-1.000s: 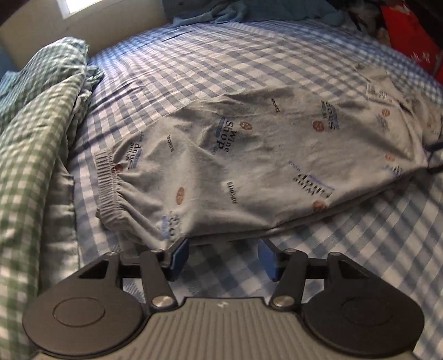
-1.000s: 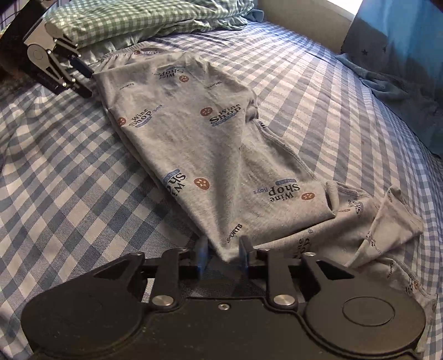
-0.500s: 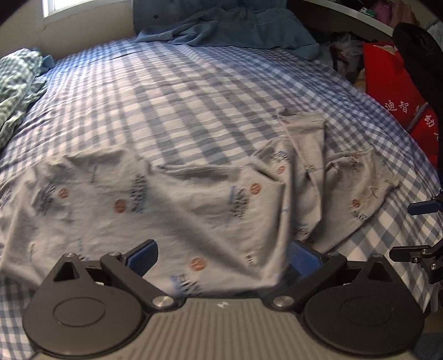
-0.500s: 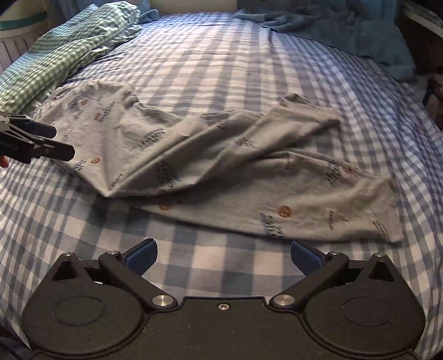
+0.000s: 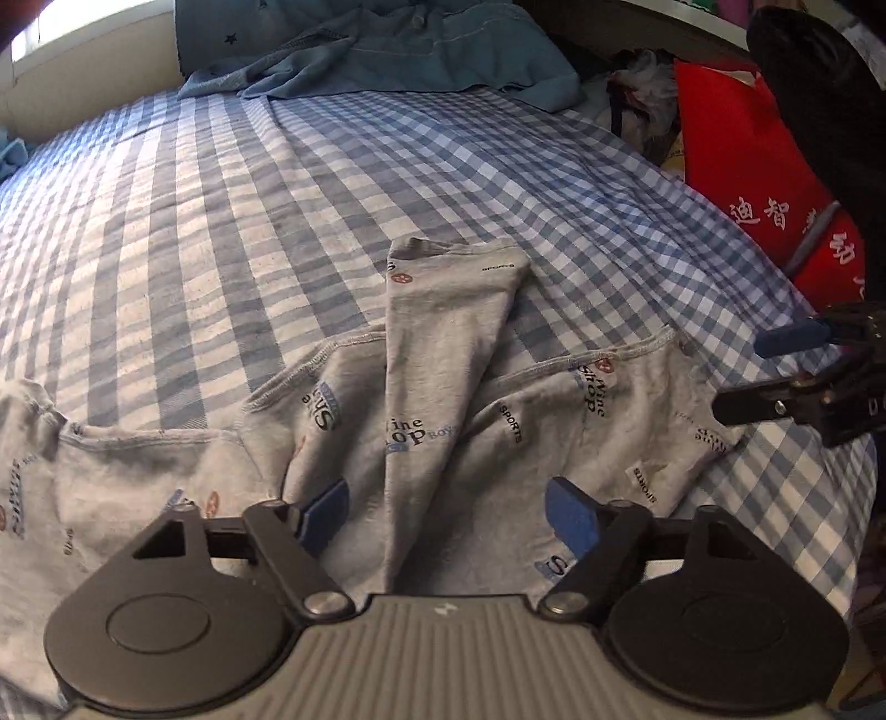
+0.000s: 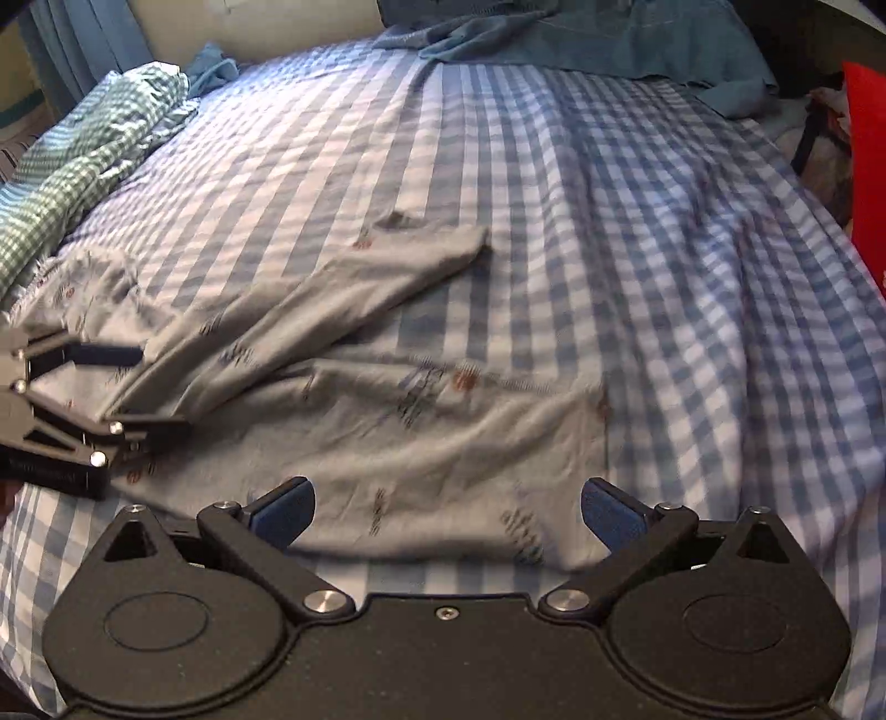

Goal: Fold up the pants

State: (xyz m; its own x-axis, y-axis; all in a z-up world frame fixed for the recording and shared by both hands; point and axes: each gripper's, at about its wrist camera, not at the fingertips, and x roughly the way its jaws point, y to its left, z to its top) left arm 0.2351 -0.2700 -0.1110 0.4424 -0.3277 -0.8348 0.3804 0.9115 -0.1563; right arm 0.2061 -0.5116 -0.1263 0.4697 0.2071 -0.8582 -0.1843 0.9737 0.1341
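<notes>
Grey printed pants (image 5: 443,399) lie rumpled across the blue checked bed, one leg end (image 5: 454,266) pointing away. My left gripper (image 5: 448,515) is open and empty, low over the pants' near edge. My right gripper (image 6: 448,512) is open and empty at the pants' (image 6: 387,387) near hem. The right gripper (image 5: 775,365) shows open at the right edge of the left wrist view. The left gripper (image 6: 144,387) shows open over the pants at the left of the right wrist view.
The blue checked bed sheet (image 5: 221,194) stretches beyond the pants. A blue blanket (image 5: 398,50) lies at the far end. A green checked pillow (image 6: 83,155) lies far left. A red bag (image 5: 758,183) stands by the bed's right edge.
Both grippers have moved along the pants toward the leg ends and closer to each other. One second ago the right gripper was shut on the fabric; it is open now.
</notes>
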